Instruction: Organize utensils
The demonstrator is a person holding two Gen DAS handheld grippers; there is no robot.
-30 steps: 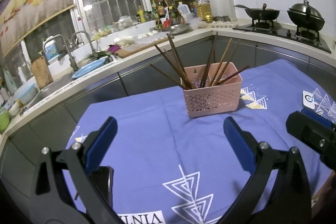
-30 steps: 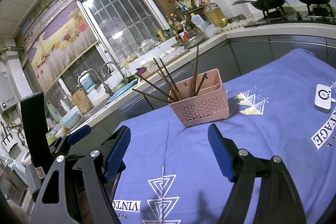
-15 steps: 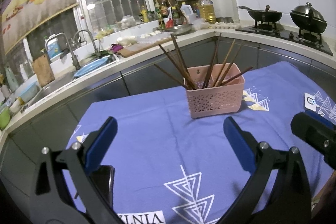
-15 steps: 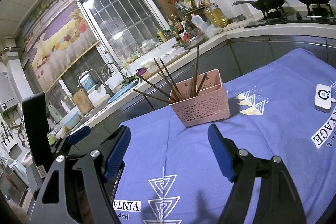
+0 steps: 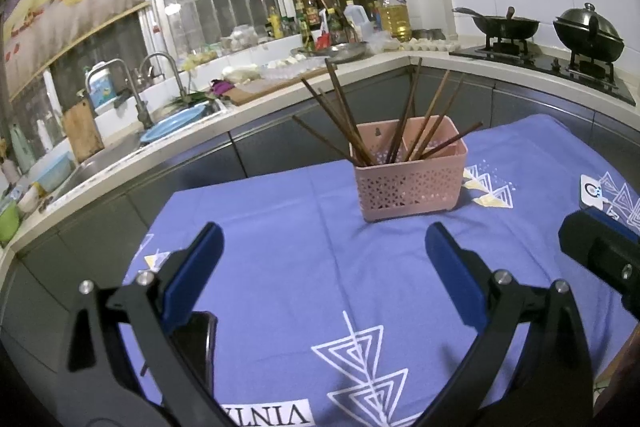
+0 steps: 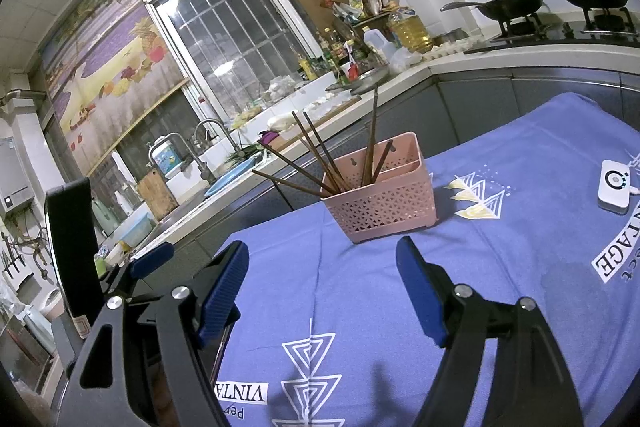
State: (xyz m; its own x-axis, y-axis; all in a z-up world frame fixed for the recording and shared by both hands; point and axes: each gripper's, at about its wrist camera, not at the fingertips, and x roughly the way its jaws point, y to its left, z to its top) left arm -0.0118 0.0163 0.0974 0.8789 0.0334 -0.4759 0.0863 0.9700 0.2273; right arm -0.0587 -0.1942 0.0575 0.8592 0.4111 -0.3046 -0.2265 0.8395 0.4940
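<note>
Chopsticks (image 5: pixel 400 123) splay from the pink basket (image 5: pixel 412 179) at the cloth's far middle. Left gripper (image 5: pixel 320 259) and right gripper (image 6: pixel 324 279) hover near, spread, empty. A careless grab would probably tip the light basket.

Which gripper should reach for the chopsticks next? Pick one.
Left, marginally. The basket of chopsticks sits almost centred ahead of the left gripper; for the right gripper it lies slightly off-centre. Both are open and empty.
</note>
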